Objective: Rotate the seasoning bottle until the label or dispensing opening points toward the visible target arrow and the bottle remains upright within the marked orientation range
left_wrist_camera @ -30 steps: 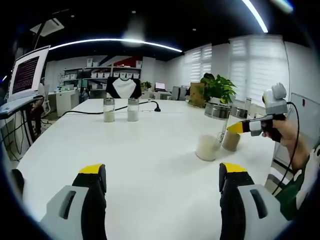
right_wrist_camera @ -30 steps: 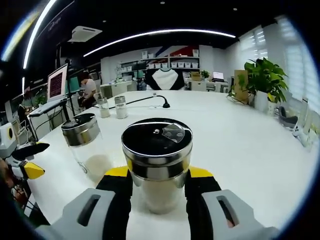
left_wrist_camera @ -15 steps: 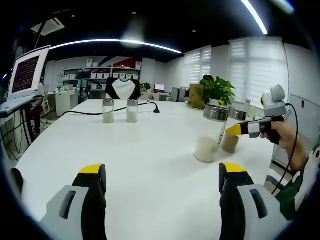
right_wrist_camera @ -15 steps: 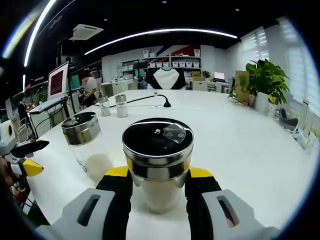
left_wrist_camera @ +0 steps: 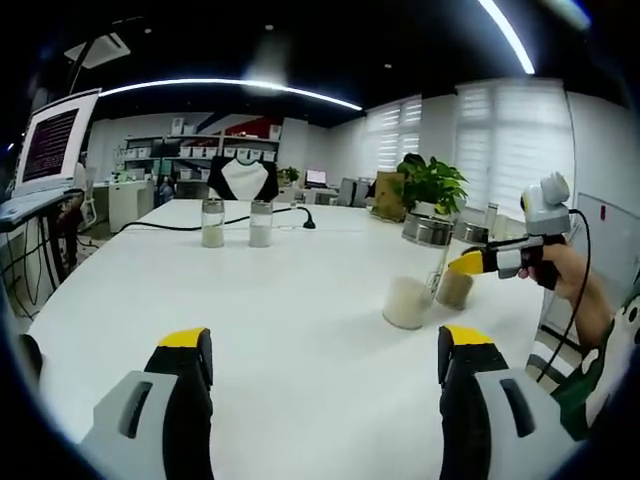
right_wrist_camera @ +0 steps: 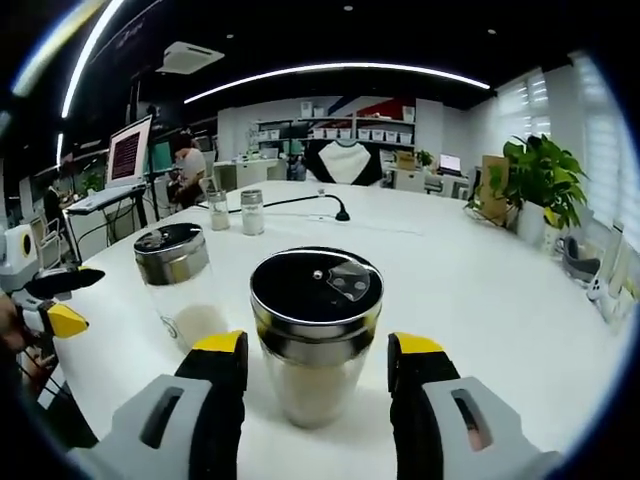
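A glass seasoning bottle (right_wrist_camera: 316, 385) with a steel shaker lid stands upright on the white table (right_wrist_camera: 480, 270), between the jaws of my right gripper (right_wrist_camera: 318, 346). The jaws are open, with a small gap on each side of the bottle. Its lid opening sits right of centre, facing away from me. In the left gripper view the same bottle (left_wrist_camera: 457, 288) stands at the right, with the right gripper (left_wrist_camera: 468, 263) at it. My left gripper (left_wrist_camera: 325, 342) is open over bare table, holding nothing. I see no arrow mark.
A second shaker bottle (right_wrist_camera: 182, 290) stands just left of the first. Two small bottles (left_wrist_camera: 232, 222) and a black cable (left_wrist_camera: 290, 212) lie at the far side. A potted plant (right_wrist_camera: 543, 180) stands at the right, and a person's hand (left_wrist_camera: 565, 275) holds the right gripper.
My right gripper's jaws have opened and let go of the seasoning bottle, which stays upright. Both views have shifted slightly; the left gripper is otherwise unchanged.
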Motion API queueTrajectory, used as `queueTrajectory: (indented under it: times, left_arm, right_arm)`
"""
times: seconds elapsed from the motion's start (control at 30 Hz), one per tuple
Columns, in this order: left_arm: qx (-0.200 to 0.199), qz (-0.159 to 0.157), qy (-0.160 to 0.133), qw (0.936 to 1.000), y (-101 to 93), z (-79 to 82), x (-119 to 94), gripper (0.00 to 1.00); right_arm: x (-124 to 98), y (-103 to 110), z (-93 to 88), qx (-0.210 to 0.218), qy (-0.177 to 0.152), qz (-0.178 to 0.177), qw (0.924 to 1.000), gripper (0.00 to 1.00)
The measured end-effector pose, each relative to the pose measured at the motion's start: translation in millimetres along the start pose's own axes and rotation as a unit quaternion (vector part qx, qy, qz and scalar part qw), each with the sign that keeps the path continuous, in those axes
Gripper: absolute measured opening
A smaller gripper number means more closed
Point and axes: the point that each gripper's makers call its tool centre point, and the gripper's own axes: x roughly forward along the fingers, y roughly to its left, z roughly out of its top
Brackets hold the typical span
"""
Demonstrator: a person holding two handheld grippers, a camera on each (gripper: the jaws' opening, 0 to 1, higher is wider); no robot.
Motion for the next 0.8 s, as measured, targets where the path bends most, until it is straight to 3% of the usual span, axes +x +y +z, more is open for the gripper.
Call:
queueTrajectory:
  times: [0.13,0.23,0.3,0.37,0.43,0.6,0.7,0.8]
  left_arm:
    - [0.002,0.001,-0.002,1.0000,0.0,2.4,-1,0.99]
    - [0.002,0.003,-0.001,1.0000,0.6,2.2,-1,0.99]
    - [0.003,0.002,-0.001,1.0000,0.4,2.2,-2,0.99]
    - [0.003,0.004,-0.001,1.0000,0.6,2.7,-2,0.99]
    - [0.003,0.005,-0.001,1.0000,0.9,2.7,-2,0.99]
    - [0.000,0.004,-0.001,1.0000,0.9,2.7,-2,0.99]
    - [-0.002,0.005,-0.001,1.0000,1.3,3.0,-2,0.99]
    - [-0.003,0.006,-0.002,1.0000,2.0,3.1,-2,0.99]
  right_arm:
    - [-1,-3,1.5,-0.014,0.003,0.019,0.9997,0.58]
    - [-1,-5,3.0,-0.019,0.003,0.053,0.9984,0.59]
    - [1,-10,5.0,-0.042,-0.004,0.064,0.9970,0.59]
    - [1,-6,7.8,-0.050,-0.014,0.092,0.9944,0.61]
    - [-2,4,7.8,-0.032,-0.013,0.145,0.9888,0.61]
    - [-3,-1,5.1,-0.081,-0.007,0.155,0.9846,0.62]
    - [-3,4,1.3,-0.075,0.001,0.186,0.9797,0.62]
    - [-3,7,0.3,-0.085,0.003,0.195,0.9771,0.62]
